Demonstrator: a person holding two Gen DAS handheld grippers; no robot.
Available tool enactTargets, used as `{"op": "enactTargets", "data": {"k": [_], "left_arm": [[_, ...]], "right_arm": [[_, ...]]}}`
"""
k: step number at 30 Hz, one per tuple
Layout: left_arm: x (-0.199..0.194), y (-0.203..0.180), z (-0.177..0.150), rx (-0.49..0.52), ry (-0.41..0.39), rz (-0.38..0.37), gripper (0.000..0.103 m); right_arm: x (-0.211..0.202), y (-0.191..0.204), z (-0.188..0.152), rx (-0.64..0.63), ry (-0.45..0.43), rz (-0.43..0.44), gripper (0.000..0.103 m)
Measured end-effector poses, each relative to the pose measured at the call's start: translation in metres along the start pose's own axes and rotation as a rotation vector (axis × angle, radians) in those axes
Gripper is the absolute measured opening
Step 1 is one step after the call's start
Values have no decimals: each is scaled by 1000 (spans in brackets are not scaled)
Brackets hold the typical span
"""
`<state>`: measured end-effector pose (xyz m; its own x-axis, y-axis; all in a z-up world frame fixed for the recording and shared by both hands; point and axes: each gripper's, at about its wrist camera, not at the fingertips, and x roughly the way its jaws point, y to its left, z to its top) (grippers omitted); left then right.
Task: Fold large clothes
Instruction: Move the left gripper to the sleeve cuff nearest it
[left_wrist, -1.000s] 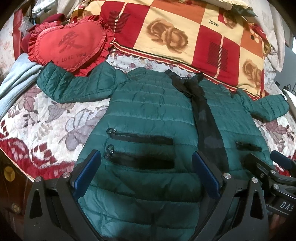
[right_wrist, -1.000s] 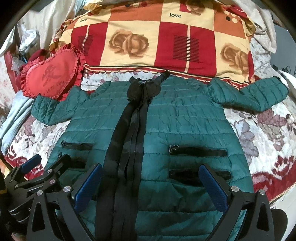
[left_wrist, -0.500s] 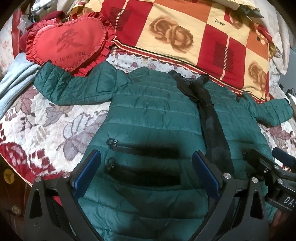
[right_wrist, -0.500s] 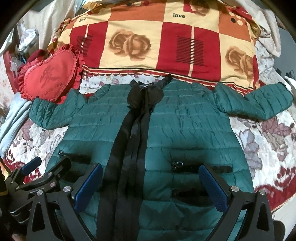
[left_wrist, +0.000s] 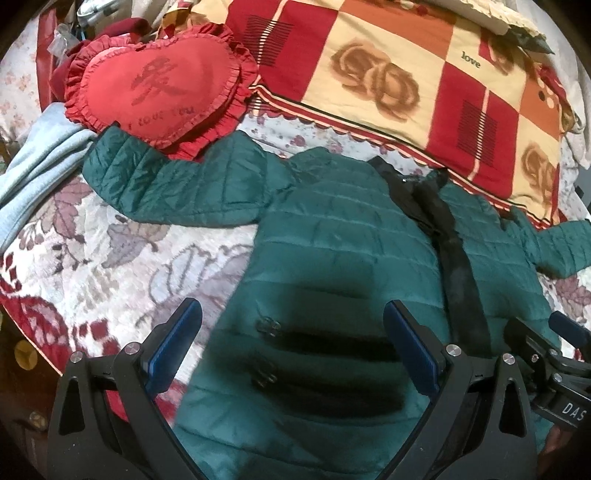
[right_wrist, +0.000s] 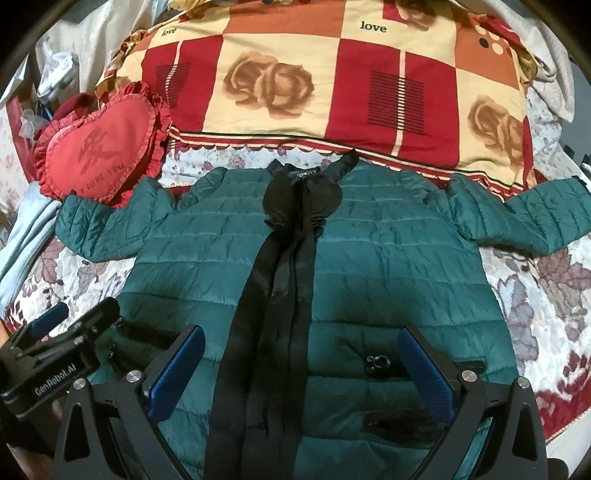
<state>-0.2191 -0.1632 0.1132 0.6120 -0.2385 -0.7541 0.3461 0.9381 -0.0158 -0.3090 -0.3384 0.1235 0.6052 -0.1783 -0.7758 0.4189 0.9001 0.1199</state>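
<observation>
A dark green quilted puffer jacket (left_wrist: 343, 236) (right_wrist: 388, 266) lies flat and face up on the bed, sleeves spread out, with a black zipper strip (right_wrist: 280, 288) down its middle. My left gripper (left_wrist: 295, 347) is open and empty over the jacket's left pockets. My right gripper (right_wrist: 301, 369) is open and empty over the lower front, between the zipper strip and the right pocket. Each gripper shows at the edge of the other's view, the right (left_wrist: 550, 373) and the left (right_wrist: 55, 354).
A red heart-shaped cushion (left_wrist: 155, 85) (right_wrist: 99, 151) lies beside the left sleeve. A red and yellow checked quilt (right_wrist: 332, 85) is bunched behind the collar. A pale blue cloth (left_wrist: 33, 173) lies at far left. The floral bedspread (left_wrist: 110, 258) ends near me.
Both grippers have moved forward over the jacket towards the collar, so the pockets sit lower in each view. The left one has also shifted left. The jacket has not moved.
</observation>
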Motion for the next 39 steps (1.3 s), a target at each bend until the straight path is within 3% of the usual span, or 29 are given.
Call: {"op": "enactTargets", "data": {"k": [21,29,35,39], "left_arm": [[37,91,52,-91,0,184,99],[64,163,87,-164,-24,331,99],[87,227,108,-310,-17,331,99],[101,257,118,-352,-26,340,99]], "right_arm": [[23,18,23,-26,25,48,103],[33,15,18,-9,73,68,103],[35,19,15,-23,94,61,103],[42,20,14,-22,122,69,103]]}}
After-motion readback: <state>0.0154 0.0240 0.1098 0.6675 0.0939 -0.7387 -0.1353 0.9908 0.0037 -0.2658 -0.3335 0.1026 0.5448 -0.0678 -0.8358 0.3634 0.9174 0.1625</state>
